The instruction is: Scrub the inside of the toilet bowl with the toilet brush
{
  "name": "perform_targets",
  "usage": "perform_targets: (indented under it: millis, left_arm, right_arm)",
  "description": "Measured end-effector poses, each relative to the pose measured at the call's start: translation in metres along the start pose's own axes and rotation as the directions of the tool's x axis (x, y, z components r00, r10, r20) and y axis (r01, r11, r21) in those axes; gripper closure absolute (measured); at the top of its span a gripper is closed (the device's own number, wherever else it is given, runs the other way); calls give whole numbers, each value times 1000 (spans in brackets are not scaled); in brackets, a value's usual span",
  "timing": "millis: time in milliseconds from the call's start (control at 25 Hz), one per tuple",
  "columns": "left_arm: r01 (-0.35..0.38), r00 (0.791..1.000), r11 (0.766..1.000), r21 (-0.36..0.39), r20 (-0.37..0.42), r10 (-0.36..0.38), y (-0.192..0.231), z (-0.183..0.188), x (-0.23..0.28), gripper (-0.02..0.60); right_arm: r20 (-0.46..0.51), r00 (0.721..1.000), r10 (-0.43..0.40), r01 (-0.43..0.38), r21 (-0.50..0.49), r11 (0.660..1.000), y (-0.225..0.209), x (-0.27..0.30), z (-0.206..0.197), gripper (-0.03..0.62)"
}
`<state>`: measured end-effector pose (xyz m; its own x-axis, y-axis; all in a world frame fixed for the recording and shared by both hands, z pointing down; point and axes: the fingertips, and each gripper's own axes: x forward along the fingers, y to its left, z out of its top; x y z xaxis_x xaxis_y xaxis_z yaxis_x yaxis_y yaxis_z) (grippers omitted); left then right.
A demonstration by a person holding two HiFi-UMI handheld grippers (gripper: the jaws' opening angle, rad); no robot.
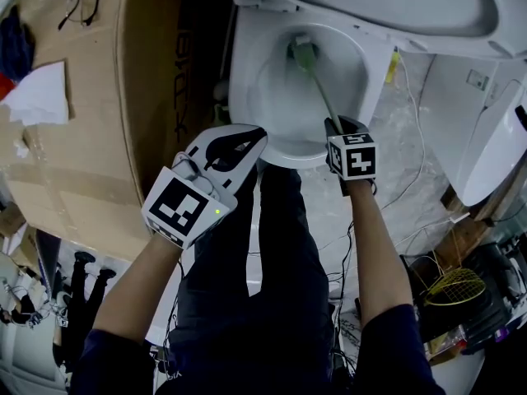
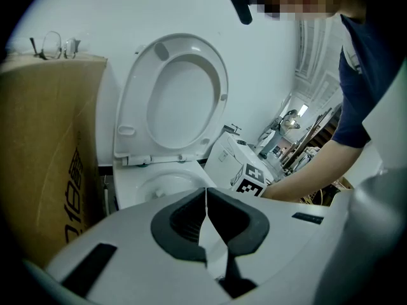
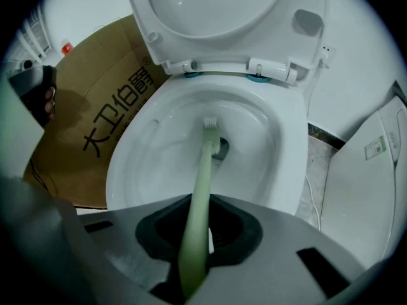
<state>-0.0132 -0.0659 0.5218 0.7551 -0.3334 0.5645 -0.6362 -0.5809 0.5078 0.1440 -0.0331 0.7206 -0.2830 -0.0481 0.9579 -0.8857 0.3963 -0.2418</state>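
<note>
Right gripper (image 3: 194,237) clamps toilet brush (image 3: 205,170), handle end hidden

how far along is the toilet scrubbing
Done: the seat is up and the right gripper is shut on the toilet brush. In hand: its head sits low in the toilet bowl, by the drain. Left: the scrubbing itself; how much of the wall is scrubbed can't be told. The left gripper is shut, empty, outside the bowl.

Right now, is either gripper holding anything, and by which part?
The right gripper is shut on the toilet brush, gripping its green handle far from the head, which is down in the toilet bowl. The left gripper is shut, holding nothing.
</note>
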Motion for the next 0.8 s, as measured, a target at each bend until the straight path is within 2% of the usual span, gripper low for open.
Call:
perform_targets:
  millis: [440, 800]
  left_arm:
    - [28, 999, 999, 22, -29, -27, -19, -1, 17, 546]
    - [42, 999, 999, 30, -26, -42, -30, -1, 23, 546]
  right_arm:
    - [-29, 999, -40, 41, 49, 998, -33, -12, -32, 537]
    - [-71, 997, -41, 43, 38, 998, -23, -20, -50, 537]
